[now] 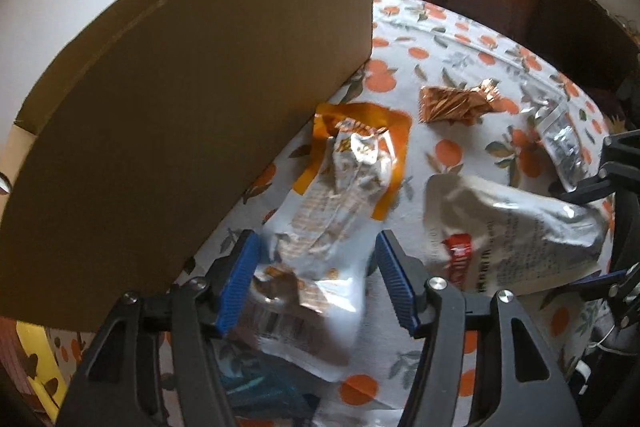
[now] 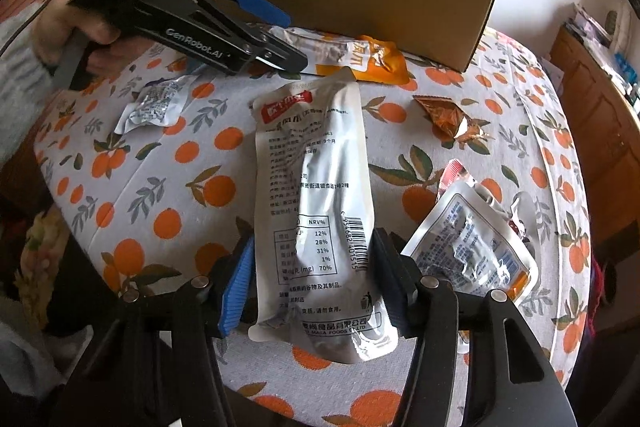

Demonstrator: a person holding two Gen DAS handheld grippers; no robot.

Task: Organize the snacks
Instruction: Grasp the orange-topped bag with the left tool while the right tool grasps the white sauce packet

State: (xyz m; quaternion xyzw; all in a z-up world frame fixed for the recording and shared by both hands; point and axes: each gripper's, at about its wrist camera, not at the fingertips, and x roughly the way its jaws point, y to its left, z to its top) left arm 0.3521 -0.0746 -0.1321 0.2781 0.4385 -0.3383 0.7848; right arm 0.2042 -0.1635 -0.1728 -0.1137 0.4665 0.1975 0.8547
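— State of the left gripper [image 1: 316,283]?
— Spread wide, blue pads [image 1: 239,281] well apart, pointed forward and down.
— And seen from the right wrist camera?
— Up in the far left corner, tilted downward, black fingers [image 2: 276,57] parted, one blue pad uppermost.
— Held how?
— Clasped at the grey handle by the left hand [image 2: 80,35], with a pale sleeve at the wrist.
— State of the right gripper [image 2: 312,285]?
— Spread just as wide and angled down, bright blue pad on the left, the other pad in shadow.
— Visible from the left wrist camera?
— Partly, at the right edge: two dark fingers held apart, one above the other.
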